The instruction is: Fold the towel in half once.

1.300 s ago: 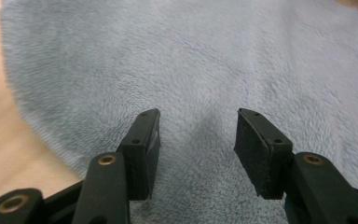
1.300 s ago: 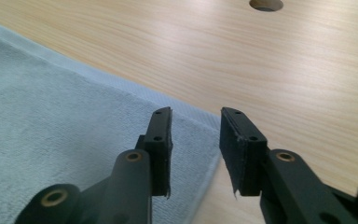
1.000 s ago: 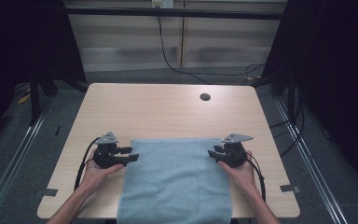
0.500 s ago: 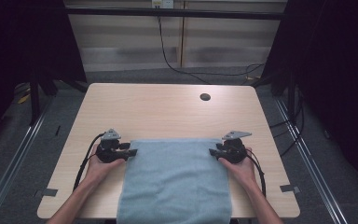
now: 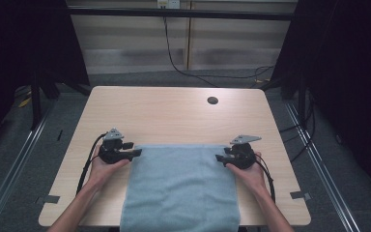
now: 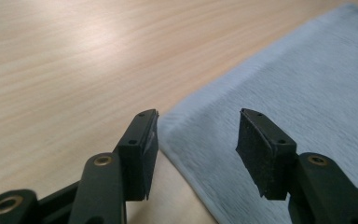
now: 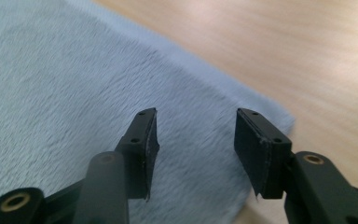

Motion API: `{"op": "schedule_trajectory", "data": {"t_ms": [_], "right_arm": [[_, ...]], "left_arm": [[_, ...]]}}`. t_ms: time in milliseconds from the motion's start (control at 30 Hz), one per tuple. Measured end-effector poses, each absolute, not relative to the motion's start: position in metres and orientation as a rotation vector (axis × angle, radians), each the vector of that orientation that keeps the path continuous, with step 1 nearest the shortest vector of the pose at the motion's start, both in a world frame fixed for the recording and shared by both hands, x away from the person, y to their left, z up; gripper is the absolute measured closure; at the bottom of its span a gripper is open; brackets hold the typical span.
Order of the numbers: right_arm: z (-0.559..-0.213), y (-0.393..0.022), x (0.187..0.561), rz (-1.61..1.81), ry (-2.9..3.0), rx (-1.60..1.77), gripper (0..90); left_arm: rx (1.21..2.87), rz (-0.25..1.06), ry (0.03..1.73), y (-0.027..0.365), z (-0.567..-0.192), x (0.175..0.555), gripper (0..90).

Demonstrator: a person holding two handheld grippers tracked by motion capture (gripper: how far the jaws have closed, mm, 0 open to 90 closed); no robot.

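Now both grippers' fingers just opened over towel [image 5: 181, 188] far corners.

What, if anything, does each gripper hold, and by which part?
Nothing is held. The left gripper and right gripper have just been opening, each at a far corner of the blue towel.

High view: fixed overhead, person's side, faces forward-down, far, whole table [image 5: 174, 116] in frame. Left gripper view: rides left gripper [image 6: 193, 140], low, close over towel [image 6: 307, 93] far-left corner. Right gripper view: rides right gripper [image 7: 195, 140], close over far-right corner. All three share towel far edge, bare wood beyond.
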State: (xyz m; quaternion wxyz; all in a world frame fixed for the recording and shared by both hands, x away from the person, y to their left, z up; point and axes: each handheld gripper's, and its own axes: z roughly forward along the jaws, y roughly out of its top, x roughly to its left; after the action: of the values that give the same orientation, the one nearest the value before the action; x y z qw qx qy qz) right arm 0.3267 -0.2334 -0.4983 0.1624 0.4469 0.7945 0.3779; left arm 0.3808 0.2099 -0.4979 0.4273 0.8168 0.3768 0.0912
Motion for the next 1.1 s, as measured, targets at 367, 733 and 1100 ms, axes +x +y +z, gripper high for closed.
{"op": "schedule_trajectory", "data": {"t_ms": [367,733,1100], "right_arm": [[-0.508,-0.241,0.346,1.036,2.259,1.317,37.8],[-0.508,-0.226,0.338,1.045,2.314,1.212,70.8],[-0.497,-0.230,0.340,1.193,2.282,1.271,86.0]], "left_arm": [[2.089,0.245,0.928,0.196,-0.505,0.384,39.9],[2.172,0.320,0.839,0.190,-0.505,0.370,58.3],[2.028,0.154,0.893,0.201,-0.504,0.378,85.1]]}}
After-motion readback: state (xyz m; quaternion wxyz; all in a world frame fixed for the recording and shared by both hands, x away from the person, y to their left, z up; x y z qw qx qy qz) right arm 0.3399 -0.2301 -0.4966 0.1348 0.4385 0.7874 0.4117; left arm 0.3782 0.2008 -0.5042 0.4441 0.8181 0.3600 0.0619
